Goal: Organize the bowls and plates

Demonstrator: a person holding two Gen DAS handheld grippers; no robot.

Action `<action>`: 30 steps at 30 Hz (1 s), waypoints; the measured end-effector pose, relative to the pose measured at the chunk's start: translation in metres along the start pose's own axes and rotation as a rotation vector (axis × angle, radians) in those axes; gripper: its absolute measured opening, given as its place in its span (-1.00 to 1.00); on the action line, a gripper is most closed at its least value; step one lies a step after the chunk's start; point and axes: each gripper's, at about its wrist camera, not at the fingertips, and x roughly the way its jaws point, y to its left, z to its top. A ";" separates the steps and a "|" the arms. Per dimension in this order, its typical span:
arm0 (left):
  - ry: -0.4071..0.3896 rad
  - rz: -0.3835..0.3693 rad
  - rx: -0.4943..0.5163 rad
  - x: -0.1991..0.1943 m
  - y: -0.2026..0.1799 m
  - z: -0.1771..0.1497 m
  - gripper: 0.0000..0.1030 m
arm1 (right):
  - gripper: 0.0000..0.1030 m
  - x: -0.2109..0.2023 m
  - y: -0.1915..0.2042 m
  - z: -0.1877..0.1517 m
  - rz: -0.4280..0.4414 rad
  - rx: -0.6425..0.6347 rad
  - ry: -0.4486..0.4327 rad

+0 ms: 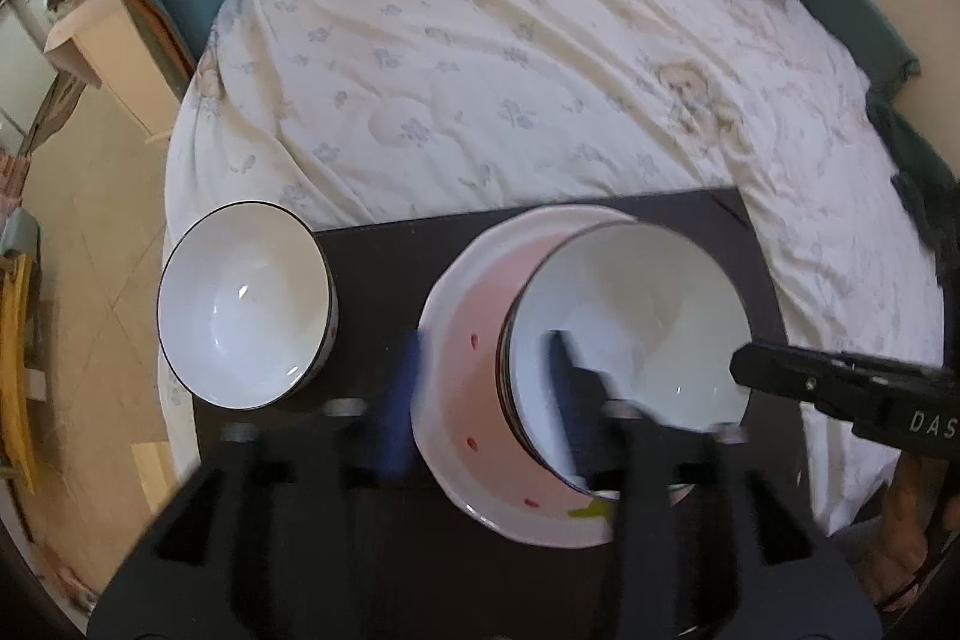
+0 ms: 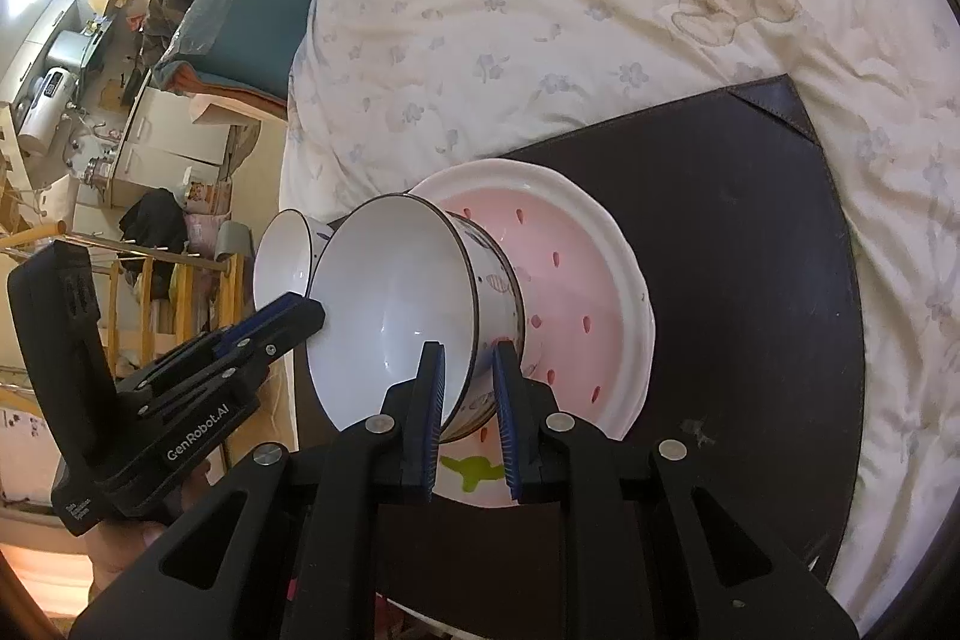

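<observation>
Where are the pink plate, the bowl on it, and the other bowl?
pink plate (image 2: 576, 274), right wrist view, on its pink middle.
bowl on the plate (image 1: 636, 328), left wrist view, on its white inside.
other bowl (image 1: 240, 304), left wrist view, on its white inside.

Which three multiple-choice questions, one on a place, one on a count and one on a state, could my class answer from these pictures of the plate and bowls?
1. Where does the pink plate lie?
A. on the dark mat
B. on the floor
C. on a shelf

2. How many bowls are in view?
A. one
B. two
C. four

3. What is the right gripper doing?
A. hanging open over bare mat
B. clamping the rim of the bowl on the plate
C. holding a spoon

Answers:
1. A, the mat shows all round the plate.
2. B, the second bowl stands beside the plate.
3. B, its two fingers sit either side of the bowl's wall.
</observation>
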 end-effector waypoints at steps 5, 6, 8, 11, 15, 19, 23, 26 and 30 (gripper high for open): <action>-0.028 0.026 -0.006 -0.003 0.001 0.001 0.56 | -0.61 -0.004 0.001 0.001 -0.003 -0.010 -0.020; -0.042 0.020 0.000 -0.005 0.000 0.001 0.77 | -0.62 -0.005 0.001 0.001 -0.006 -0.013 -0.026; -0.056 0.001 0.005 -0.008 -0.001 0.002 1.00 | -0.61 -0.007 0.003 0.001 -0.015 -0.015 -0.038; -0.067 0.008 0.009 -0.012 -0.002 0.002 1.00 | -0.61 -0.009 0.006 0.001 -0.035 -0.031 -0.052; -0.052 0.004 0.006 -0.013 0.001 0.002 1.00 | -0.60 -0.013 0.012 0.001 -0.065 -0.063 -0.086; -0.053 -0.018 0.002 -0.015 0.003 0.002 1.00 | 0.20 -0.014 0.017 -0.001 -0.083 -0.082 -0.100; -0.059 -0.027 0.001 -0.019 0.004 0.001 1.00 | 0.32 -0.017 0.022 -0.003 -0.108 -0.108 -0.127; -0.033 -0.042 0.000 -0.019 0.006 -0.001 1.00 | 0.32 -0.016 0.023 -0.005 -0.126 -0.114 -0.128; -0.033 -0.081 -0.006 -0.026 0.006 0.003 1.00 | 0.32 -0.015 0.023 -0.007 -0.137 -0.085 -0.116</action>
